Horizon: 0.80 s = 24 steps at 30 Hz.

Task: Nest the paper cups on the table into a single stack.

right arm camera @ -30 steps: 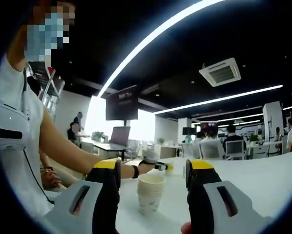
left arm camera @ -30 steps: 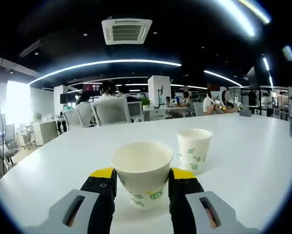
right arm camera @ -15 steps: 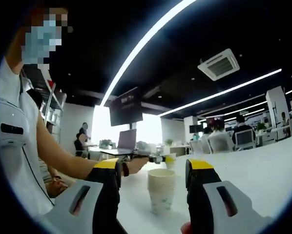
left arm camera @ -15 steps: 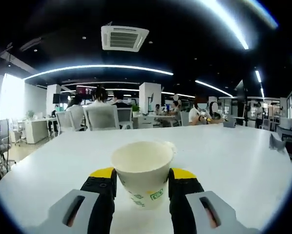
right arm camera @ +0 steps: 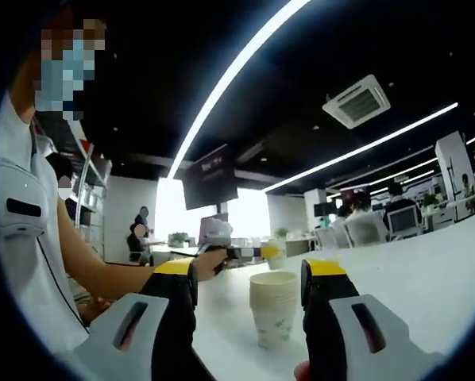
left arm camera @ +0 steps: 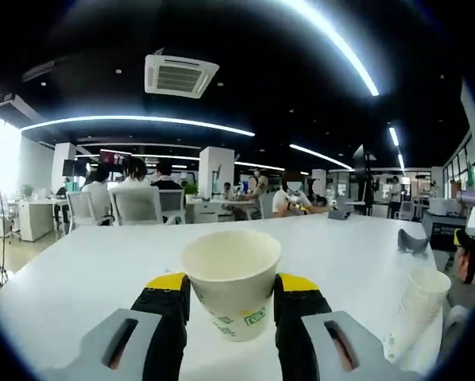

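My left gripper (left arm camera: 231, 292) is shut on a white paper cup (left arm camera: 231, 278) with green print, upright and mouth up, above the white table (left arm camera: 86, 270). A stack of nested paper cups (left arm camera: 416, 313) stands at the right edge of the left gripper view, with my right gripper (left arm camera: 469, 246) just beyond it. In the right gripper view the same stack (right arm camera: 274, 308) stands on the table ahead. My right gripper (right arm camera: 248, 295) is open, its jaws wide on either side of the stack without touching it. A hand holds the left gripper (right arm camera: 249, 253) and its cup (right arm camera: 276, 255) behind the stack.
The person (right arm camera: 23, 214) stands at the left of the right gripper view, one arm stretched over the table (right arm camera: 428, 278). Office chairs (left arm camera: 134, 205) and seated people line the table's far side. A dark object (left arm camera: 414, 242) lies near the right edge.
The left gripper view has swung right: a far cup slid behind the held cup and the stack came in at the right. In the right gripper view the left gripper and its cup came nearer the stack.
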Tool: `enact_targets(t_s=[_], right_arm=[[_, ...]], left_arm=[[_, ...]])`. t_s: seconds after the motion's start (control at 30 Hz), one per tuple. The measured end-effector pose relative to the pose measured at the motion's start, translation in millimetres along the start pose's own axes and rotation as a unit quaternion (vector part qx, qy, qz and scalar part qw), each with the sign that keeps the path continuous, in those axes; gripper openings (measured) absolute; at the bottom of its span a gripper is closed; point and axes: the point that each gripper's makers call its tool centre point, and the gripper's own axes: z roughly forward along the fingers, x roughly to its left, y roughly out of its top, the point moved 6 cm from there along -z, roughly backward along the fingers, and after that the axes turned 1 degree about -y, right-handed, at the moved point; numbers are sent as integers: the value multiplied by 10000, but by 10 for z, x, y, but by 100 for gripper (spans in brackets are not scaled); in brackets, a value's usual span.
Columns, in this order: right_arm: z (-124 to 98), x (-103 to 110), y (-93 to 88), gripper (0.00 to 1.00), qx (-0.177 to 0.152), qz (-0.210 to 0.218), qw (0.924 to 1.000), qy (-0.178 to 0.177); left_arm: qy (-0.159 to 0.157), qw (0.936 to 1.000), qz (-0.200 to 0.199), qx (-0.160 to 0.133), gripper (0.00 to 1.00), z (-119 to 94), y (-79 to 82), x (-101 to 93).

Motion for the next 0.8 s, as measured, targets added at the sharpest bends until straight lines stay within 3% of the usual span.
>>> enact_targets(t_s=[0.2, 0.27, 0.53, 0.67, 0.8], right_arm=[[-41, -35, -34, 55, 95, -29, 9999, -67], [-52, -45, -31, 55, 109, -43, 9999, -89], [-61, -45, -35, 55, 162, -58, 9998, -118], [-50, -30, -46, 55, 198, -28, 9997, -109], [-45, -19, -51, 55, 210, -33, 9997, -91]], left_arm=[[-301, 9995, 97, -74, 45, -136, 119, -260], [-339, 9987, 382, -19, 45, -162, 140, -326], [-874, 9957, 226, -190, 45, -294, 309, -697], [-1170, 9918, 264, -436, 45, -408, 507, -932], [-1455, 9876, 324, -502, 45, -472, 623, -1140]])
